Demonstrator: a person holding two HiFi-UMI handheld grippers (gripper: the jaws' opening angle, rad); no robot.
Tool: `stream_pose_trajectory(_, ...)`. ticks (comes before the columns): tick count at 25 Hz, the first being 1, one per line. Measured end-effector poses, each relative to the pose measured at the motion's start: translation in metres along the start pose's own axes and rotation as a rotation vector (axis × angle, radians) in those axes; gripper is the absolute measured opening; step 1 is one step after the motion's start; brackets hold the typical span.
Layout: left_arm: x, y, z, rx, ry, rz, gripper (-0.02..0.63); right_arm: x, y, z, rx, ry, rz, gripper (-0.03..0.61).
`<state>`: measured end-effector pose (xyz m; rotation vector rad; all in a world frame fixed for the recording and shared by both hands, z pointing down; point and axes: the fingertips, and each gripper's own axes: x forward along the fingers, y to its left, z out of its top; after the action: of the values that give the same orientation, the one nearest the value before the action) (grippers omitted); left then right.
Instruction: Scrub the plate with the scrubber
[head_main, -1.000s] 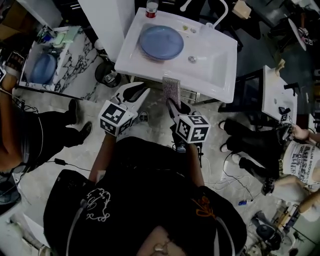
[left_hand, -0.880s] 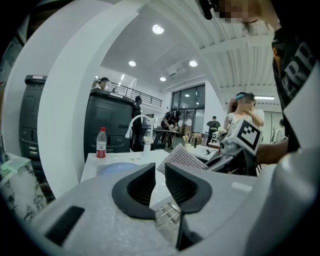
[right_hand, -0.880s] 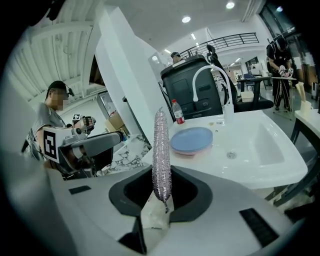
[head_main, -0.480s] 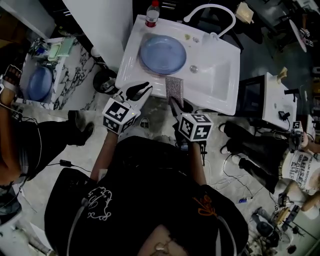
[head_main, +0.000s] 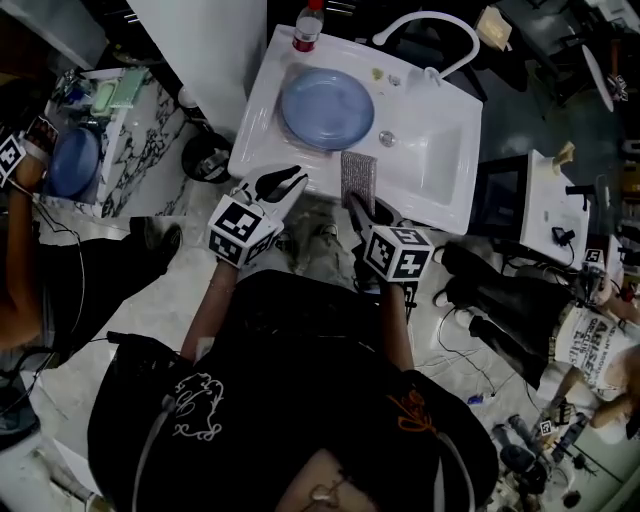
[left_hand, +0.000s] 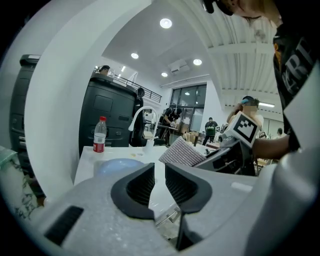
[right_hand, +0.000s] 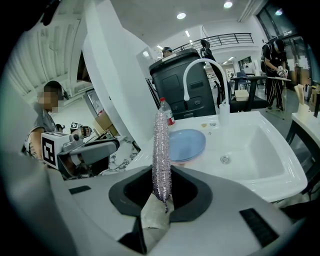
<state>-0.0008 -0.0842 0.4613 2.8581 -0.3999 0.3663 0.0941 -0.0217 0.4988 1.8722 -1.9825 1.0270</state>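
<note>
A round blue plate (head_main: 325, 108) lies flat on the left side of the white sink unit (head_main: 440, 190). My right gripper (head_main: 357, 205) is shut on a silvery mesh scrubber (head_main: 358, 177), which stands over the sink's front rim, short of the plate. In the right gripper view the scrubber (right_hand: 161, 150) rises edge-on from between the jaws, the plate (right_hand: 186, 144) beyond it. My left gripper (head_main: 288, 181) is shut with nothing in it, at the sink's front left edge. From the left gripper view, the plate (left_hand: 119, 165) lies ahead of the jaws (left_hand: 159, 181) and the scrubber (left_hand: 183, 152) to the right.
A red-capped water bottle (head_main: 306, 26) stands at the sink's back edge. A curved white tap (head_main: 425, 24) arches over the basin with its drain (head_main: 386, 138). A marble counter (head_main: 150, 130) with another blue plate stands left. Seated people and cables (head_main: 470, 345) are at right.
Both grippers have moved forward toward the sink. The scrubber has gone from in front of the sink to over its front rim, nearer the plate.
</note>
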Motion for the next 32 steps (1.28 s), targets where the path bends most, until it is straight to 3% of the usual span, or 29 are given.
stream_pose_trajectory(12,0.02,0.027,0.004,-0.045,0.016,0.112,0.069,0.028,-0.028,0.039,-0.049,0.029,0.069,0.08)
stream_pose_trajectory(24,0.072,0.062,-0.022,-0.124,0.13,0.212,0.072,0.075,-0.081,0.091,-0.135,0.088,0.132,0.08)
stream_pose_trajectory(26,0.08,0.07,-0.029,-0.157,0.155,0.228,0.095,0.084,-0.091,0.097,-0.162,0.104,0.143,0.08)
stream_pose_trajectory(29,0.091,0.081,-0.045,-0.196,0.218,0.242,0.2,0.098,-0.104,0.109,-0.21,0.131,0.158,0.081)
stream_pose_trajectory(32,0.1,0.095,-0.061,-0.225,0.26,0.27,0.206,0.116,-0.113,0.118,-0.279,0.163,0.168,0.081)
